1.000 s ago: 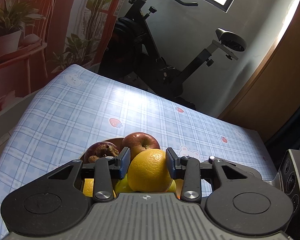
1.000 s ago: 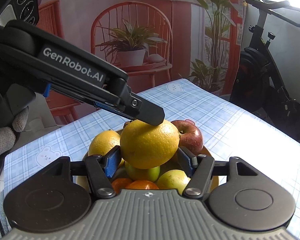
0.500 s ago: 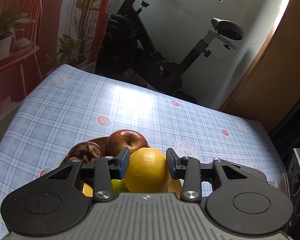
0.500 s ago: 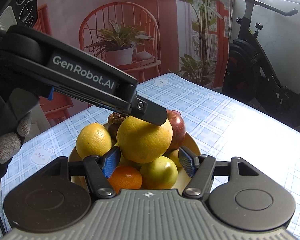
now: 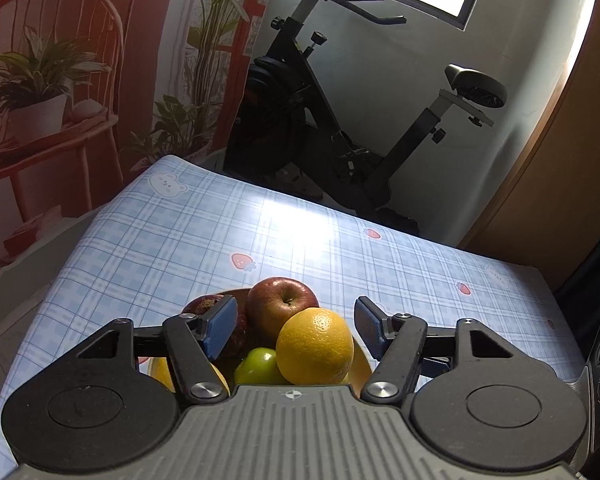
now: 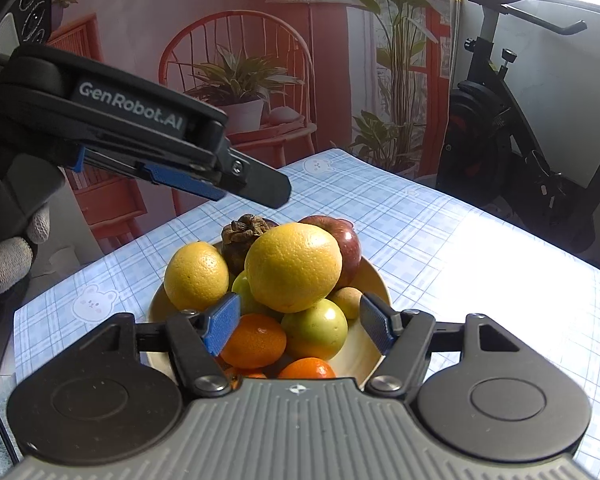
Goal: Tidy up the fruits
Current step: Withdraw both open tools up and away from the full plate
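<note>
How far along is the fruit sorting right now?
Done, it seems: the fruit is piled on the plate, with the big orange on top beside the apple and lemon. In hand: nothing. The left gripper and right gripper are both open, above the pile. Left: no loose fruit shows on the table, so probably only pulling away.
</note>
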Available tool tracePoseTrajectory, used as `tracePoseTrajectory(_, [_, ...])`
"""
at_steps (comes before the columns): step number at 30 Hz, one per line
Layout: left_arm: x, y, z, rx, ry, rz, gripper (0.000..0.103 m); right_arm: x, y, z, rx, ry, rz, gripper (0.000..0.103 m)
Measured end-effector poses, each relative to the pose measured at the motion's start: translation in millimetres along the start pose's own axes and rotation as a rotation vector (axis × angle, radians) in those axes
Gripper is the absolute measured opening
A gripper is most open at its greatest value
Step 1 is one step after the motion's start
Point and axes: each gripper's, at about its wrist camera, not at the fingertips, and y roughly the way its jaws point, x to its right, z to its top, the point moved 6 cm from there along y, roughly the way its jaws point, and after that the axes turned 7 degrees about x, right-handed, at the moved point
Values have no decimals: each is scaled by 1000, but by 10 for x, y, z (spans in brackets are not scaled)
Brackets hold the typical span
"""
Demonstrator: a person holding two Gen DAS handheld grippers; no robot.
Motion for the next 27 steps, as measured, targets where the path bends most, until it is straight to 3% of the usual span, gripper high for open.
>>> tracePoseTrajectory(2, [13,-115,24,21,-12,33,87,31,-125,18,17,24,-12,88])
tracePoseTrajectory(3, [42,-175,28,21,-3,48,89,57,-207,33,28,40,-32,90])
tracePoseTrajectory(9, [253,-629,-73,50,69,94,91,204,-775,88,98,160,-141,103])
tracePoseTrajectory(14, [406,-1019,-161,115,96,126,91,271,-1262,107,158,214,-206,103])
tracePoseTrajectory(17, [539,-1222,-196,161,114,190,91,289,-1517,128,165,240,-242,103])
tracePoseTrajectory(24, [929,-1614,-266,215,258,304,92,280,-2023,153,142,259,-309,103])
tracePoseTrajectory(27, [1030,-1732,-256,215,241,263,94,280,-2157,134,129,272,-331,103])
